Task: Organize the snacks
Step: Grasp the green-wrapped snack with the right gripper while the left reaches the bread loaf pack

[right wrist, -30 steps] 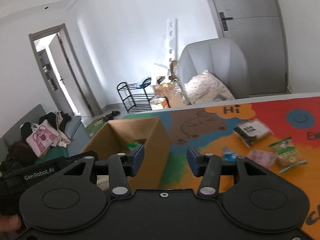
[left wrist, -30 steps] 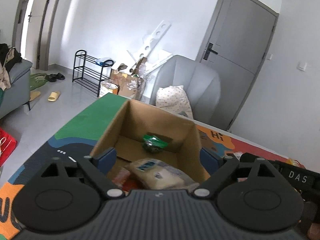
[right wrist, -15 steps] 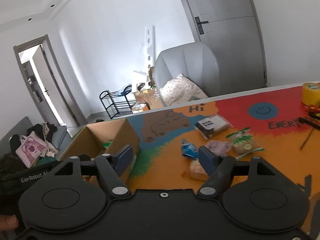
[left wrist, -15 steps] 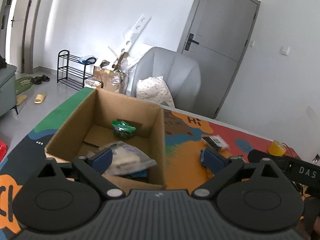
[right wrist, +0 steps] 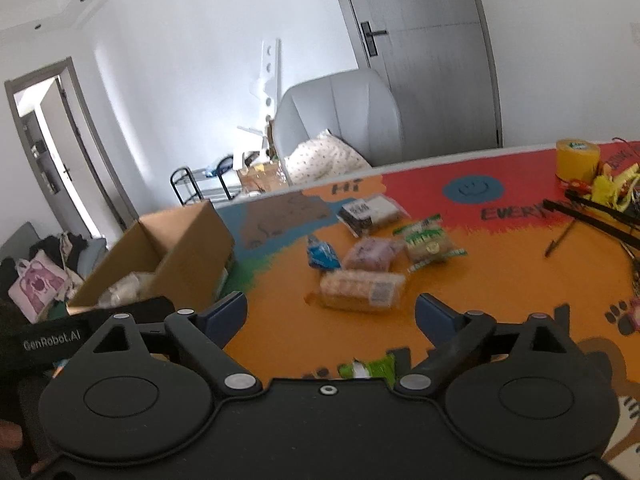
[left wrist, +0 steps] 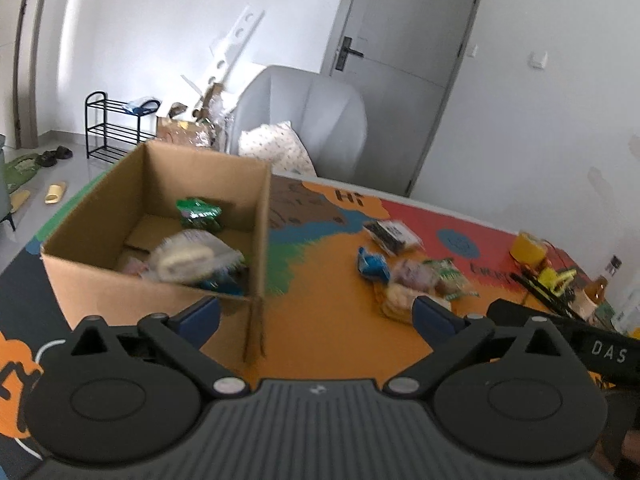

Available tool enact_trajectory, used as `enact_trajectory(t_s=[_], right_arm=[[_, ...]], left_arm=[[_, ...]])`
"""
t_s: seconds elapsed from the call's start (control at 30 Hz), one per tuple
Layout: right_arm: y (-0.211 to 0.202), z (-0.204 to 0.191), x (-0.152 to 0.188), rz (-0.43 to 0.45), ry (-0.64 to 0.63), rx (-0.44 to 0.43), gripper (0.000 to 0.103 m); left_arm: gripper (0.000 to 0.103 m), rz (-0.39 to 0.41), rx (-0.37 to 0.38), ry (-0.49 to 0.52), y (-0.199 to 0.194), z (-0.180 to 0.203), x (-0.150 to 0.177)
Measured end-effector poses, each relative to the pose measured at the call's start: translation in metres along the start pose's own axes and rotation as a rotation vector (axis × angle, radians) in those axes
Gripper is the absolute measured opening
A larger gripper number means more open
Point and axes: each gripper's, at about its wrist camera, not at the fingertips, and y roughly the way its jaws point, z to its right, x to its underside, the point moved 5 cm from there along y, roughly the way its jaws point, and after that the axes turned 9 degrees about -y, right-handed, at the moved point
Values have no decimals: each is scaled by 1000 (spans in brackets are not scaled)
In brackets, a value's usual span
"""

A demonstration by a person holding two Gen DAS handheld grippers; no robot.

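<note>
An open cardboard box (left wrist: 256,216) (right wrist: 192,248) stands on the left of the colourful table mat and holds several snack packs, among them a pale bag (left wrist: 192,258) and a green pack (left wrist: 198,212). Loose snacks lie in a cluster to its right: a tan cracker pack (right wrist: 362,290), a purple pack (right wrist: 372,254), a blue pack (right wrist: 322,254), a green-labelled pack (right wrist: 430,242) and a dark pack (right wrist: 370,214). My left gripper (left wrist: 316,312) hangs by the box's near right corner, jaws opening, nothing between them. My right gripper (right wrist: 330,312) hovers just short of the cracker pack, jaws opening, empty.
A yellow tape roll (right wrist: 578,158), black tongs (right wrist: 596,216), a pen (right wrist: 560,240) and yellow clutter sit at the table's right. A small green pack (right wrist: 368,366) lies near the front edge. A grey armchair (left wrist: 308,120) stands behind the table.
Both grippers swung right, from over the box toward the loose snacks, and sank a little. The right jaws widened a lot, the left slightly.
</note>
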Motion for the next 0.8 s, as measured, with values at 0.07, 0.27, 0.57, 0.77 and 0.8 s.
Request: enact_trajectory(t_s=[0.07, 0.27, 0.57, 0.77, 0.8], right_arm=[[1, 2, 8, -16, 1, 4, 92], [8, 10, 29, -65, 9, 14, 84], [33, 11, 57, -139, 14, 12, 56], [38, 15, 58, -133, 2, 26, 31], [38, 18, 58, -128, 4, 39, 31]], left_arm=[[103, -5, 1, 10, 2, 3, 6], [103, -41, 11, 12, 9, 7, 22], [103, -58, 11, 0, 18, 8, 34], [103, -70, 26, -4, 28, 14, 38], [103, -64, 26, 0, 29, 17, 38]])
